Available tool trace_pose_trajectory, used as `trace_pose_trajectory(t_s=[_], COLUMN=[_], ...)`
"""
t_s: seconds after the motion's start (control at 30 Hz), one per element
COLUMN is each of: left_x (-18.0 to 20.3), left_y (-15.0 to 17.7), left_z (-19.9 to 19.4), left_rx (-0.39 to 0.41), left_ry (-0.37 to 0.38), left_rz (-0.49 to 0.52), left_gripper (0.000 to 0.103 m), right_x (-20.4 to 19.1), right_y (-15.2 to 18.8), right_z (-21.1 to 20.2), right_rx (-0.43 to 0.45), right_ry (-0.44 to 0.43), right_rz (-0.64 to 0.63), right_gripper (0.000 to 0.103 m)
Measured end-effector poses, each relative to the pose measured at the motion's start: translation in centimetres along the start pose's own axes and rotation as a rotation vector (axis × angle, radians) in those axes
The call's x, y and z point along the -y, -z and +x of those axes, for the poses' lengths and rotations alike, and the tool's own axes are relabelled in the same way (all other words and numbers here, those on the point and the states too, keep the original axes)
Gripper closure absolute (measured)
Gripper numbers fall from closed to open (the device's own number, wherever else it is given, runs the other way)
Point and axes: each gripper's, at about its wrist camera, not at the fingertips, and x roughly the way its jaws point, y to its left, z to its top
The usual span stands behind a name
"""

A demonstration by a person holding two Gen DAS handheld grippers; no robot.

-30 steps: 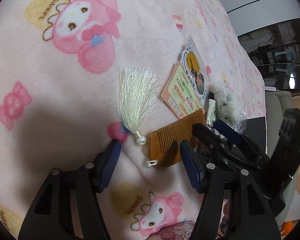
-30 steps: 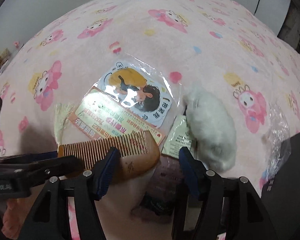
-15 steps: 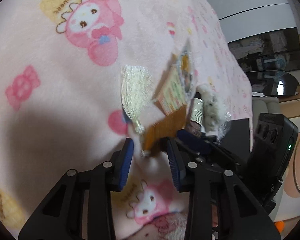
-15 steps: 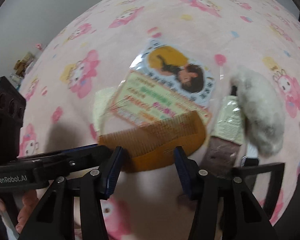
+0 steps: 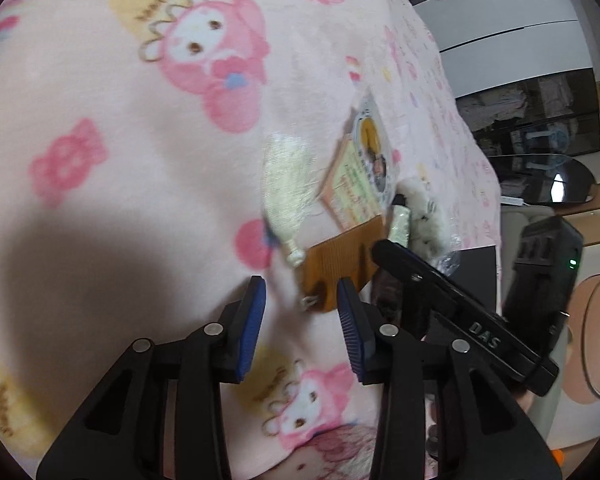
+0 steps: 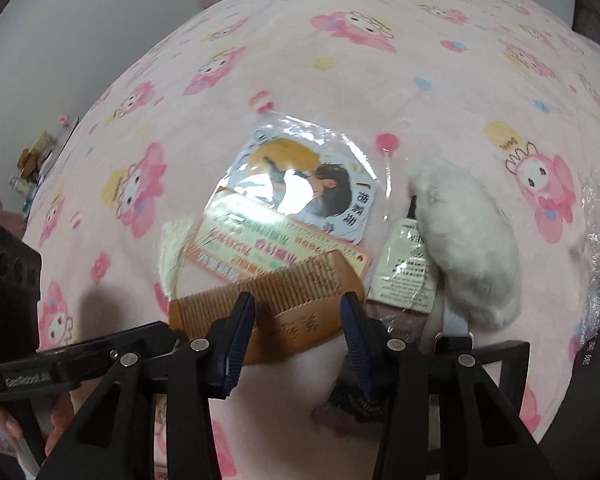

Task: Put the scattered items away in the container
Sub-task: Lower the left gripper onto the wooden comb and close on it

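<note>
- Right gripper [image 6: 298, 316]: its jaws have just been closing and now straddle the spine of the wooden comb [image 6: 300, 300]; whether the pads press on it cannot be told.
- Left gripper [image 5: 302, 300]: jaws have just been opening, nothing clamped; the comb's tasselled end lies just ahead of them.
- Comb: resting on the pink blanket [image 6: 340, 80], its cream tassel [image 5: 288, 188] beside it.
- Remaining scatter, all apparently unsorted: printed card [image 6: 260, 252], sleeved picture [image 6: 304, 184], sachet [image 6: 404, 272], white fluffy item [image 6: 464, 248].
- Container: not identifiable in either view; judged stage is the first pick, with the tidying nearly all ahead.
</note>
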Motion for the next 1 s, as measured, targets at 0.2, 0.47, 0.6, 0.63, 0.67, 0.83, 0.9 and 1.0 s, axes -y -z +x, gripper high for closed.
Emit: trace_pose_trajectory(t_s=[0.2,0.47,0.6,0.63,0.67,0.83,0.9,1.0], left_x=[0.5,0.7,-0.1,-0.2,-0.3,0.6,1.3,1.9], left_y=[-0.3,0.9,1.0,0.9,1.0,0.2,-0.2,-0.2], left_z=[1.0,-2.2,-1.9,-1.6,-1.4,0.5,1.2,0.4], left_rx=[-0.003,0.046,0.028,0.014,0.012,-0.001,-0.013,-0.005], left_ry=[-0.035,0.011,-0.013,-0.003,0.000,-0.011,-0.028,-0.023], left_rz=[0.012,0.011,-0.006,-0.008,-0.005,0.030,0.060,0.089], left_gripper=[0.068,0.077,0.077,0.075,0.072,0.070,0.086,0.089], right_x=[0.2,-2.9,-3.2,-2.8,-2.5,-0.3,-0.5,-1.0], right_y=[0.3,1.7,1.3,1.0,0.2,-0.5,-0.6,-0.4], right_z=[1.6,0.2,0.3,0.4,1.2,1.9,2.3,2.4], right_rx=[-0.005,-0.062,-0.010,-0.004,-0.007,-0.032,-0.035,-0.033], right_ry=[-0.043,-0.203,-0.061,-0.025,0.005,-0.009,-0.007,-0.005], right_rz=[-0.005,-0.073,-0.082,-0.066,-0.046,0.004,-0.004,-0.024], right_gripper=[0.058,0.063,0.063,0.063,0.063,0.063,0.061,0.057])
